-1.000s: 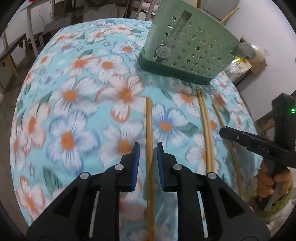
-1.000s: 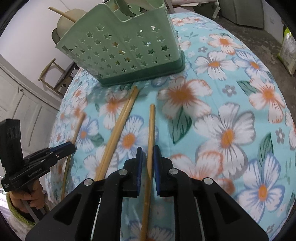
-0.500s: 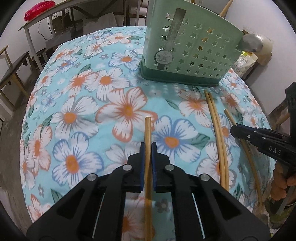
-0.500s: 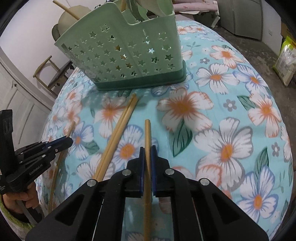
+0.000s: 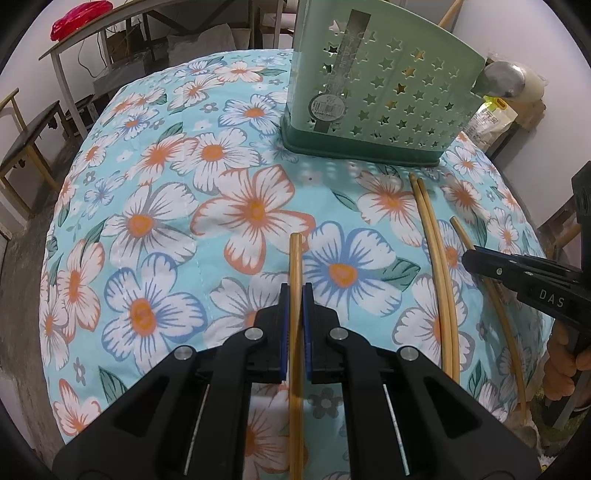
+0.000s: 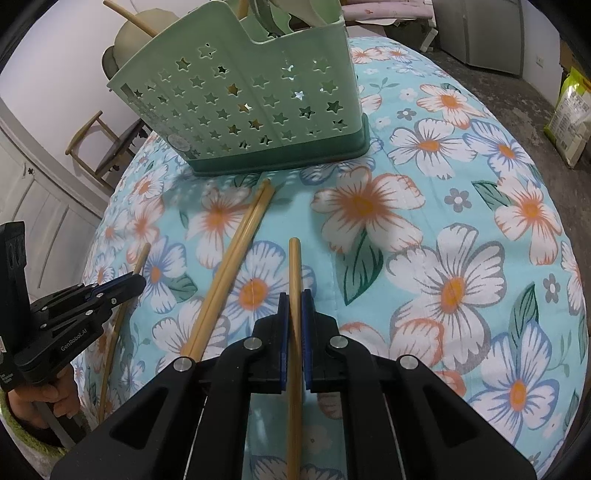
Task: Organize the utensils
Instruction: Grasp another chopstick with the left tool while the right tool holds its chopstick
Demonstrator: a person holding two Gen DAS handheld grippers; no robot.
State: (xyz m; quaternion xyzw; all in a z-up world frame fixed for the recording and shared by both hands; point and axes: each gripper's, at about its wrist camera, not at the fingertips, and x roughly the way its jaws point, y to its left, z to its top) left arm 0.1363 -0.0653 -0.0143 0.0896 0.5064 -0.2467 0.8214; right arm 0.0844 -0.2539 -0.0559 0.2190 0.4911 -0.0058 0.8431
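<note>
Since one second ago, both tools have closed. Each then stood with its blue pads apart on either side of a chopstick; each now has its pads pressed against that chopstick.

1. The left gripper (image 5: 295, 295) is almost fully closed. It clamps the first round, tan bamboo chopstick (image 5: 296, 258) partway along its length. The far end of the chopstick projects ahead of the fingertips, over the turquoise quilted cloth with orange and white flowers (image 5: 147, 221).
2. The right gripper (image 6: 294, 299) is likewise almost fully closed. It clamps the second round, tan bamboo chopstick (image 6: 294, 266) in the same manner.
3. It cannot be determined whether either chopstick is clear of the cloth.
4. A pair of matching bamboo chopsticks (image 5: 432, 236) lies side by side on the cloth, touching each other, between the two clamped ones. Their far ends point toward the holder.
5. The pale green plastic utensil holder with star-shaped cut-outs and a darker green base (image 5: 388, 103) stands upright on the cloth, beyond the far ends of all four chopsticks and apart from them. It contains utensils. A thin wooden stick (image 6: 125, 14) protrudes from its top.
</note>
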